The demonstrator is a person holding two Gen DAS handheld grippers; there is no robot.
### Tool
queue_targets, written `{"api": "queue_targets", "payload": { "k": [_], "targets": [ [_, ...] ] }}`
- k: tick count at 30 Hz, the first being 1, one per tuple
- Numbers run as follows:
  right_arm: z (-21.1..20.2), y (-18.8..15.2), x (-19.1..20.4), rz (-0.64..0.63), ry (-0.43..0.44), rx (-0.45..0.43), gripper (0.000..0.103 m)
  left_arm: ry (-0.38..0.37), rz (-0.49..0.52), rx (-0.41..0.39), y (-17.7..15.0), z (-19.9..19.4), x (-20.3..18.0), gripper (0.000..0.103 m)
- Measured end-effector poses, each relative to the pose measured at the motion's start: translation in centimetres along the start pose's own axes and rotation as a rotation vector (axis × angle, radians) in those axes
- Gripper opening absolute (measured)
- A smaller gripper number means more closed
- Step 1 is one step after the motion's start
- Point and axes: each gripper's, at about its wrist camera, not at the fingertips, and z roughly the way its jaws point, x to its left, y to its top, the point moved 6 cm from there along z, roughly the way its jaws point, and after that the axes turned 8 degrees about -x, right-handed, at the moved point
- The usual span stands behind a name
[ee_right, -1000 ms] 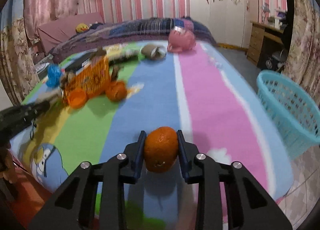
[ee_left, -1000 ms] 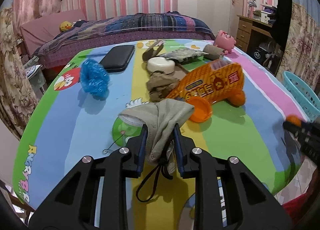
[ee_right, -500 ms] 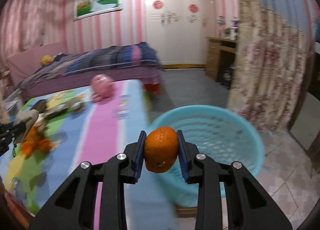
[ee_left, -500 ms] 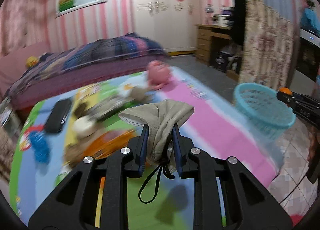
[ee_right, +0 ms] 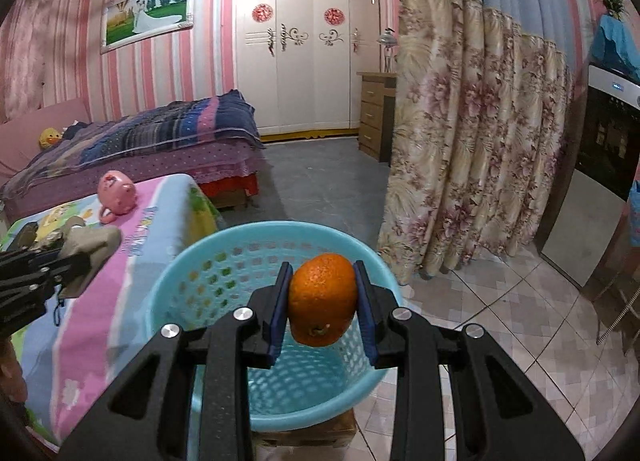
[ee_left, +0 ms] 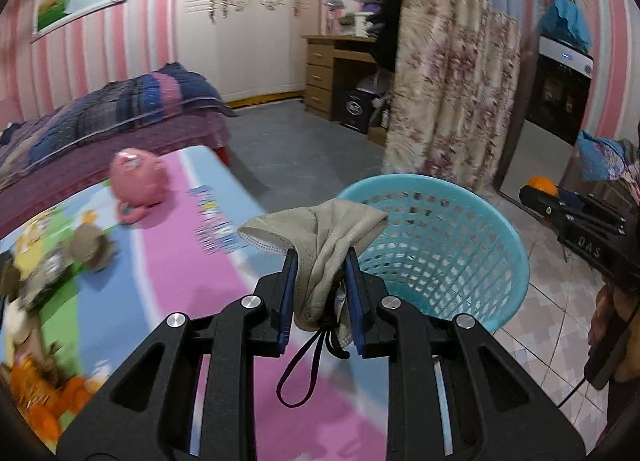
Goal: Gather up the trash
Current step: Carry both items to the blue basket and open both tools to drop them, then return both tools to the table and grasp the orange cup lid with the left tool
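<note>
My left gripper (ee_left: 321, 261) is shut on a crumpled grey face mask (ee_left: 332, 237) whose dark ear loop hangs below the jaws. It hovers over the table's right edge, just short of the light blue plastic basket (ee_left: 480, 217). In the right wrist view my right gripper (ee_right: 322, 276) is shut on an orange (ee_right: 322, 299), held above the open mouth of the basket (ee_right: 192, 265). The left gripper with the mask (ee_right: 86, 251) shows at that view's left edge. The right gripper with the orange (ee_left: 540, 185) appears at the far right of the left wrist view.
The table (ee_left: 168, 261) wears a striped cartoon cloth with a pink toy (ee_left: 138, 181), orange wrappers (ee_left: 44, 397) and other litter. Behind it stands a bed (ee_right: 152, 141). A floral curtain (ee_right: 472, 165), a wooden drawer unit (ee_left: 332, 73) and tiled floor (ee_right: 520, 309) surround the basket.
Both grippers have swung right, away from the littered table toward the basket, each keeping its load. The orange now hangs over the basket's mouth and the mask is near its rim.
</note>
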Motion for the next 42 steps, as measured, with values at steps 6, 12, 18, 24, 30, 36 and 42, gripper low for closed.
{"api": "queue_targets", "payload": {
  "k": [6,12,18,24,30,36,42],
  "targets": [
    [1.1,-0.8,-2.0,0.027,-0.017,0.018,0.031,-0.054,0.06,0.024,0.9,4.5,-4.0,0.023],
    [1.9,-1.6,-2.9,0.04,-0.024,0.031,0.031,-0.037,0.092,0.032,1.1,6.3,-4.6,0.065],
    [2.3,-2.5,-2.7,0.044,-0.024,0.049,0.031,0.044,0.087,-0.018,2.3,5.5,-2.5,0.087],
    [3.0,-2.5,-1.2,0.064,-0.003,0.051,0.031,0.158,0.06,-0.086,2.9,1.1,1.9,0.094],
    [4.6,-1.7,1.1,0.057,0.016,0.063,0.047,0.269,0.02,-0.135,2.9,-4.4,6.9,0.095],
    [3.9,0.2,1.8,0.09,-0.015,0.039,0.076,0.386,-0.025,-0.177,2.8,-11.1,12.5,0.097],
    [0.2,2.7,6.0,0.085,0.035,-0.039,0.095,0.508,-0.085,-0.184,1.3,-17.5,18.6,0.097]
  ]
}}
